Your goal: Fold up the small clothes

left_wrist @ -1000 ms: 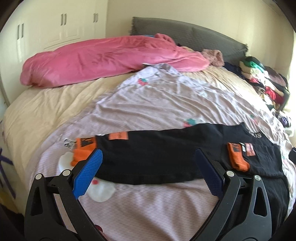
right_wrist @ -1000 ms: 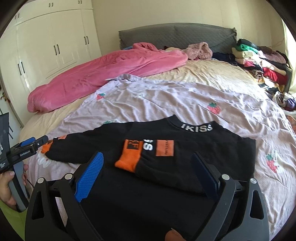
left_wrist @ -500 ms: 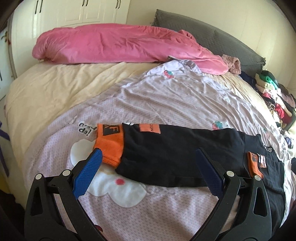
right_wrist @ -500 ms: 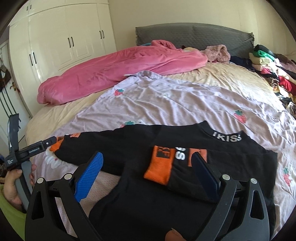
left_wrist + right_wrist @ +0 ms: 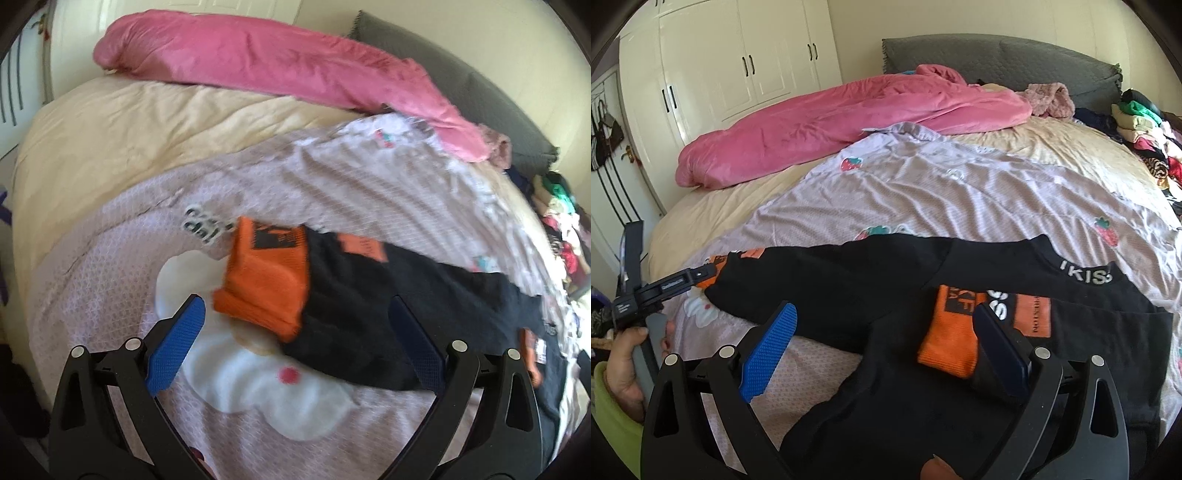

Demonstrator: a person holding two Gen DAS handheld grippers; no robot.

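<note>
A black sweater point(image 5: 857, 291) with orange cuffs lies flat on the lilac blanket point(image 5: 960, 192). One sleeve is folded across its chest, its orange cuff point(image 5: 951, 341) against my right gripper's right finger. My right gripper point(image 5: 882, 332) hovers open over the sweater's body. The other sleeve stretches out to the left. Its orange cuff point(image 5: 266, 284) lies just ahead of my left gripper point(image 5: 295, 321), between the lines of the two blue pads point(image 5: 177, 343). The left jaws are closing, and neither pad touches the cuff. In the right wrist view the left gripper point(image 5: 705, 273) reaches that cuff from the left, held by a hand point(image 5: 628, 354).
A pink duvet point(image 5: 831, 118) lies across the far side of the bed before a grey headboard point(image 5: 997, 59). A heap of clothes point(image 5: 1145, 129) sits at the right edge. White wardrobe doors point(image 5: 738, 66) stand behind. Cream sheet point(image 5: 129, 122) shows at the left.
The left gripper has slid left along the outstretched sleeve and sunk toward its orange cuff, rolling as it went. The right gripper has shifted left and lower over the sweater.
</note>
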